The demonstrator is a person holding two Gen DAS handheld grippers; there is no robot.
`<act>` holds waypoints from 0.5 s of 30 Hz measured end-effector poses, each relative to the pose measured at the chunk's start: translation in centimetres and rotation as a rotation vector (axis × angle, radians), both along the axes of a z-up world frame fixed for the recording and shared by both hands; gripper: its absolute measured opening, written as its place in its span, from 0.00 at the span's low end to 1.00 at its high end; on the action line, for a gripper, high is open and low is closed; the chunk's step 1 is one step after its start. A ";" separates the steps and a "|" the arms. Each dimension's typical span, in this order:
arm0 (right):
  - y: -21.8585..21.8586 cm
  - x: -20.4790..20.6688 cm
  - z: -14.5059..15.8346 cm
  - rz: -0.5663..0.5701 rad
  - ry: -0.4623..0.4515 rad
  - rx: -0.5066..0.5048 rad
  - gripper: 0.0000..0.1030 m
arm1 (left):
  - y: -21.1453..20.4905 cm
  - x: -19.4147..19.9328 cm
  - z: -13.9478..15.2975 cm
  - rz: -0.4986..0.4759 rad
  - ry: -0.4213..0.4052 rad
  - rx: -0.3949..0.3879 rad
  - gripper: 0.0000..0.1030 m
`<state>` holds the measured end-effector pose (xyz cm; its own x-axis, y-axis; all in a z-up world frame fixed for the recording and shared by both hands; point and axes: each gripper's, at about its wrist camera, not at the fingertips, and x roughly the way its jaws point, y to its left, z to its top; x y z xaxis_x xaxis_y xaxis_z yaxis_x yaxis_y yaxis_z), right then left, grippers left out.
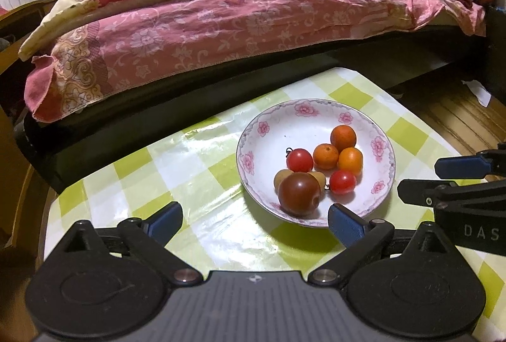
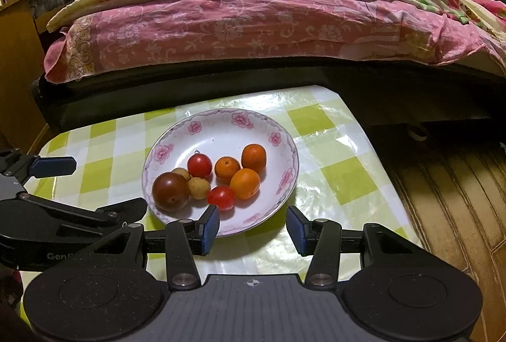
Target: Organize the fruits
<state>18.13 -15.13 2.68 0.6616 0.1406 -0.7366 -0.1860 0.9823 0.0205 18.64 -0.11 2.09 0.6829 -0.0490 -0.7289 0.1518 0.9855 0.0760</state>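
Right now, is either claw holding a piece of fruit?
No. Left gripper and right gripper are empty; all fruit lies in the bowl.

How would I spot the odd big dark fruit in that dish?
On the green-checked table stands a flowered white plate. At its near left rim lies the dark fruit, brownish-red and clearly larger than the orange, red and tan ones beside it.
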 end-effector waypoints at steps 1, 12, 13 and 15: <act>0.0 -0.2 0.0 0.000 0.000 0.001 0.42 | 0.1 -0.2 0.0 0.000 0.000 -0.001 1.00; 0.3 -3.0 0.1 -0.012 0.008 0.019 0.43 | 0.5 -3.1 0.2 0.010 0.005 -0.008 1.00; 0.3 -3.2 0.1 -0.012 0.008 0.022 0.43 | 0.5 -3.4 0.2 0.011 0.004 -0.008 1.00; 0.4 -3.7 0.1 -0.016 0.010 0.029 0.43 | 0.6 -3.9 0.2 0.012 0.005 -0.007 1.00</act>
